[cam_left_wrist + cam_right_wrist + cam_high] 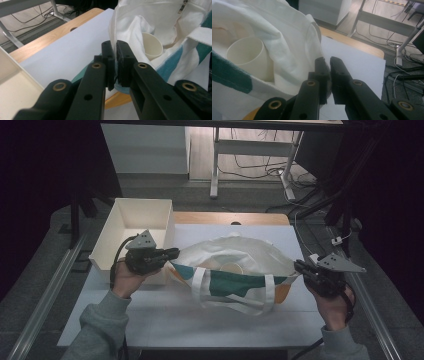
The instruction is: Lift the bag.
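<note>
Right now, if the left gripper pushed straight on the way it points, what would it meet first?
The left gripper is already clamped on the tote bag rim, so the bag's cloth comes first. Just beyond, inside the open bag, lies a paper cup, probably next in line, though depth is hard to judge.

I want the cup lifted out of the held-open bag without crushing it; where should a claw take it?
Grip the cup at its open rim, one jaw inside and one outside the wall, coming down through the mouth of the bag. The cup looks upright inside, its sides ringed by cloth, so probably only the top is free. Both claws are pinching the bag's edges.
</note>
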Tool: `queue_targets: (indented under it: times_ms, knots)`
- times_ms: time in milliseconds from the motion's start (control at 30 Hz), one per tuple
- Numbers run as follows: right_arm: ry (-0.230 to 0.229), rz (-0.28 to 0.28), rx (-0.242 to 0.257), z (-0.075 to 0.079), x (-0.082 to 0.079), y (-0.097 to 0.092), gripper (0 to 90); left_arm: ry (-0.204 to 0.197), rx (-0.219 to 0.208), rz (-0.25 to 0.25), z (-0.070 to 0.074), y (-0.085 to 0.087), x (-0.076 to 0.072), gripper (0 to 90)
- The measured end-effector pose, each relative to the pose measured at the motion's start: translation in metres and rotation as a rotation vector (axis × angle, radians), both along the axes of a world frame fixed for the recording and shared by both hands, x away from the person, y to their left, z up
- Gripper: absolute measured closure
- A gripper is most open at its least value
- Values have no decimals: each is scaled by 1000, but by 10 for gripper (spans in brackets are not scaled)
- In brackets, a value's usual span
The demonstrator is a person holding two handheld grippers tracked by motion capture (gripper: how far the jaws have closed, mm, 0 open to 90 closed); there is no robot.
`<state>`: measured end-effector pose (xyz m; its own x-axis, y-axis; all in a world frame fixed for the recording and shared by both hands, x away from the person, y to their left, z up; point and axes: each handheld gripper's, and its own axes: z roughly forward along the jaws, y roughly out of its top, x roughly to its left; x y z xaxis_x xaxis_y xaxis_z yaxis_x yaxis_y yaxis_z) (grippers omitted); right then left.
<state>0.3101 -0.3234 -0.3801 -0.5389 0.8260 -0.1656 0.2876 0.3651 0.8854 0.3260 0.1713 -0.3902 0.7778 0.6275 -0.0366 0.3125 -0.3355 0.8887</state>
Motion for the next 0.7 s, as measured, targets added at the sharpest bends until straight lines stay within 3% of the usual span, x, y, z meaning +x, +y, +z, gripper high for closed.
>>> queue_targets:
  times_ms: [133, 333, 433, 533, 700]
  knots:
    - [-40, -1, 8, 16, -3, -1, 843, -12, -37, -7, 8, 4, -2, 857]
    - [-164, -14, 37, 59, -8, 0, 850, -98, -88, -18, 38, 7, -8, 857]
    - [-205, -22, 44, 77, -5, -1, 851, -100, -106, -10, 45, 7, -1, 857]
    - [-186, -46, 30, 77, 9, -1, 851, -64, -103, -2, 41, 3, 13, 857]
    - [-110, -86, 23, 56, 42, -4, 852, -3, -83, 23, 28, -2, 36, 858]
